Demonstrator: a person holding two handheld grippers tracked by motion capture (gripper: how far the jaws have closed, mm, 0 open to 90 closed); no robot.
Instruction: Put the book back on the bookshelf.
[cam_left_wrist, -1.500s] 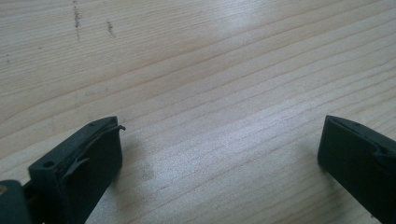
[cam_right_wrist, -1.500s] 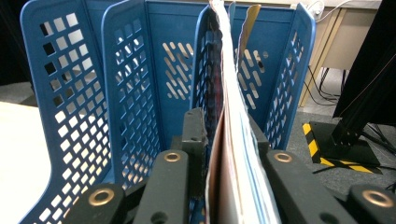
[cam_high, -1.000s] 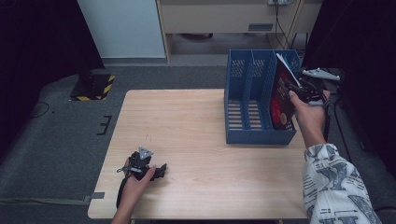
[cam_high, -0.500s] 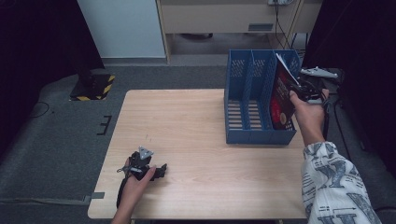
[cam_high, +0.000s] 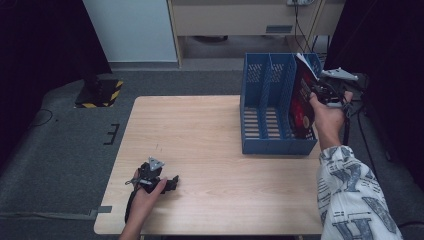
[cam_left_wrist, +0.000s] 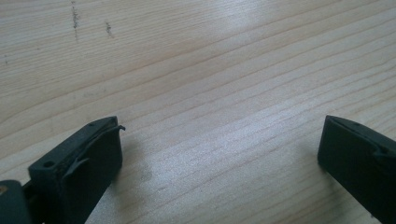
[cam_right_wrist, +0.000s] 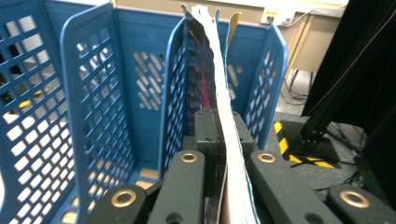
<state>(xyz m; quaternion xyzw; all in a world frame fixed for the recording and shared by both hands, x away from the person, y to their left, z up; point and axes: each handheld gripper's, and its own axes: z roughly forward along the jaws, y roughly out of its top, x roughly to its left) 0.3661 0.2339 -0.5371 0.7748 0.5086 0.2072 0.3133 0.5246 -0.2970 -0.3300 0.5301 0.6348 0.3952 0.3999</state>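
Note:
A blue three-slot file rack (cam_high: 265, 145) stands on the right side of the wooden table (cam_high: 200, 130). A dark magazine with a red cover (cam_high: 301, 100) stands tilted in its rightmost slot. My right gripper (cam_high: 320, 92) is shut on the magazine's near edge. In the right gripper view the jaws (cam_right_wrist: 222, 126) pinch the white pages (cam_right_wrist: 210, 46) between the rack's dividers (cam_right_wrist: 93, 84). My left gripper (cam_high: 172, 181) lies on the table near the front left, held by a hand. Its jaws (cam_left_wrist: 219, 140) stand wide open over bare wood (cam_left_wrist: 210, 70).
The rack's left and middle slots (cam_high: 257, 120) hold nothing. A yellow-and-black striped base (cam_high: 102, 92) sits on the floor at the left. A black stand foot with hazard stripes (cam_right_wrist: 308, 144) stands right of the rack. Cables trail on the floor at the right.

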